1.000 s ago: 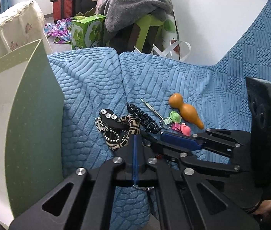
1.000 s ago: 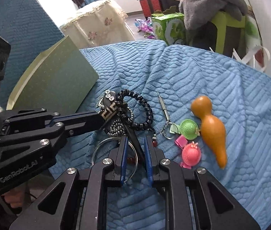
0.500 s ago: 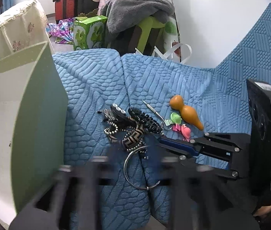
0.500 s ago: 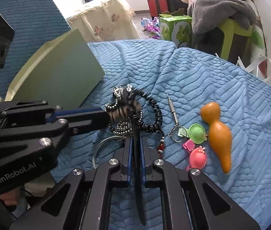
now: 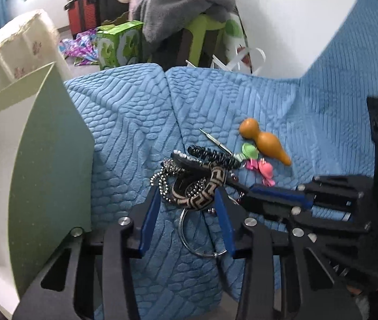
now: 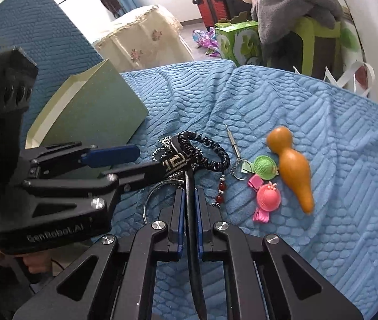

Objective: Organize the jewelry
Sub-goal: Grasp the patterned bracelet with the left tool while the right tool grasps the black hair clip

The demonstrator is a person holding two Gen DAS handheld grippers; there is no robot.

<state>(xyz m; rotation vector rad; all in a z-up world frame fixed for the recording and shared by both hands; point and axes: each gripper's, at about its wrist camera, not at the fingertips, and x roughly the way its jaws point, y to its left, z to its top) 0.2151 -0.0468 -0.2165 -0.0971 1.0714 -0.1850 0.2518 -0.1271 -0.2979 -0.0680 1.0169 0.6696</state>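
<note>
My right claw (image 6: 189, 213) is clamped narrow on a thin black headband (image 6: 193, 229), w/ the band running back between the pads toward me. My left claw (image 5: 186, 205) is spread wide around the tangle: a patterned band (image 5: 210, 186), bead chain (image 5: 162, 184) and black coil bracelet (image 5: 213, 156), all heaped on the blue sofa cover (image 5: 135, 122), just right of the green bag (image 5: 50, 165). A wire ring (image 5: 197, 237) lies under it. I judge the lot light but floppy and snaggy; the beads will slip, so the fabric band is the best place to grip, near its middle. The headband is stiffer, prob springy. The gourd (image 6: 293, 168) and hat clips (image 6: 267, 197) sit apart to the right.
</note>
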